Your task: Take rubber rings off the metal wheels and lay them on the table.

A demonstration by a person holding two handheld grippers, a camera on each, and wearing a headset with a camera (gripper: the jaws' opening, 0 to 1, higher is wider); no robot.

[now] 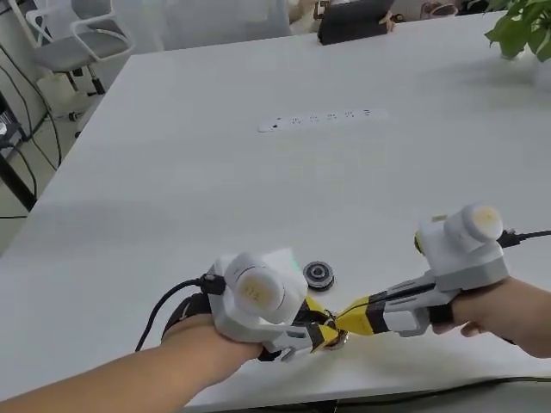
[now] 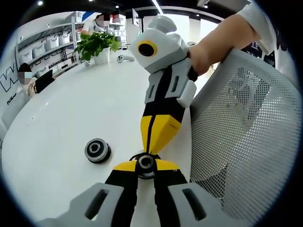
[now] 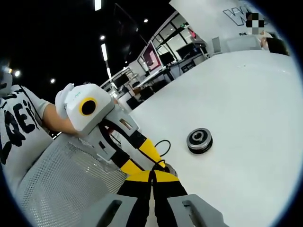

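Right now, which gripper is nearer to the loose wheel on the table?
Left. The left gripper lies beside the loose wheel; the right gripper reaches in from farther right.

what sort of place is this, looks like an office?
Likely an office or lab workroom: a long white table with a socket strip set into it, an office chair at its far corner, and shelves of storage bins along the wall.

Left gripper [image 1: 327, 332] and right gripper [image 1: 342, 325]: white-grey housings, yellow-and-black jaws. Black cable [image 1: 165, 302] runs from the left unit. White T-shirt [image 3: 16, 137], black lettering, short sleeves.
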